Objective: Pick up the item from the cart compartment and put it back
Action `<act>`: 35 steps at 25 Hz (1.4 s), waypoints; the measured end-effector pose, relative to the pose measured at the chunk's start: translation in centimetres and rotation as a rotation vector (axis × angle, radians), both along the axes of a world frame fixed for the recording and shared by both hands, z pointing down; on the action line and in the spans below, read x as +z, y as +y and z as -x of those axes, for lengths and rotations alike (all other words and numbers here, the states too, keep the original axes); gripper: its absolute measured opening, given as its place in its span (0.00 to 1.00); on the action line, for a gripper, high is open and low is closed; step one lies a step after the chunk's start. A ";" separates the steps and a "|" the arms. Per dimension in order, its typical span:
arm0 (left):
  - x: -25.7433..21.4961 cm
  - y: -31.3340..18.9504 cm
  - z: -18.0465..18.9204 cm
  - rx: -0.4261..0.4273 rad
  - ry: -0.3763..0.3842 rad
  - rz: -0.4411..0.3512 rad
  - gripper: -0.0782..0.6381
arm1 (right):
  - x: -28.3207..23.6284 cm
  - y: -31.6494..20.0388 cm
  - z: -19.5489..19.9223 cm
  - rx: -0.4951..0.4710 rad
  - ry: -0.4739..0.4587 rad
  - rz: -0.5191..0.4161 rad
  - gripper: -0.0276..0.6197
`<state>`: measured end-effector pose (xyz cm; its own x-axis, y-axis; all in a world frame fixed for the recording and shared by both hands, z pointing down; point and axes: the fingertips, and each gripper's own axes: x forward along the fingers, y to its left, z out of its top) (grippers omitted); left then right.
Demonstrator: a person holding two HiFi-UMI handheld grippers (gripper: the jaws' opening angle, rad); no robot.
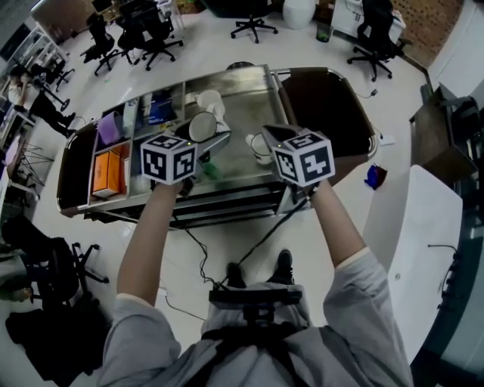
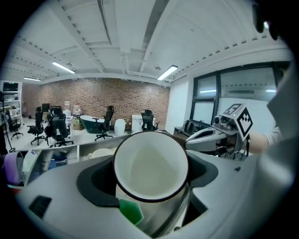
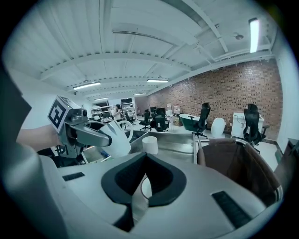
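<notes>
The left gripper [image 2: 150,184] is found clamped on a white paper cup [image 2: 150,163], which is held at frame centre above the steel cart [image 1: 246,98]. The right gripper [image 3: 144,184] is closed, with nothing held. Pick-up is judged done; return to the compartment is outstanding.

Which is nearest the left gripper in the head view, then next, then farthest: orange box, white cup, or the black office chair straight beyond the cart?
1. White cup: held in the left gripper itself.
2. Orange box: in the cart's left-end compartment.
3. Black office chair: on the floor past the cart's far side, top middle.
</notes>
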<state>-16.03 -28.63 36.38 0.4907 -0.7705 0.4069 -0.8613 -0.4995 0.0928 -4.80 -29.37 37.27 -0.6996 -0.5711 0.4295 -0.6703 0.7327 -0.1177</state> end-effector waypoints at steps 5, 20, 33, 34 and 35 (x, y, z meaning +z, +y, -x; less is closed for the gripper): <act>-1.4 5.2 1.1 -0.021 0.023 -0.055 0.69 | -0.5 3.9 0.5 -0.059 -0.046 -0.017 0.06; -2.4 16.8 4.2 -0.101 0.106 -0.149 0.69 | 1.4 10.7 1.6 -0.123 -0.125 0.028 0.06; -0.8 21.8 6.4 -0.224 0.130 -0.204 0.69 | 2.7 13.0 1.6 -0.141 -0.142 0.060 0.06; -0.7 21.9 6.5 -0.227 0.128 -0.203 0.69 | 2.6 13.0 1.6 -0.141 -0.141 0.060 0.06; -0.7 21.9 6.6 -0.228 0.133 -0.201 0.69 | 2.6 13.0 1.6 -0.142 -0.140 0.059 0.06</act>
<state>-22.64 -6.71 35.65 0.3348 -0.9250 0.1796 -0.9400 -0.3147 0.1316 -6.43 -16.36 39.87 -0.8267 -0.4389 0.3521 -0.5346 0.8077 -0.2484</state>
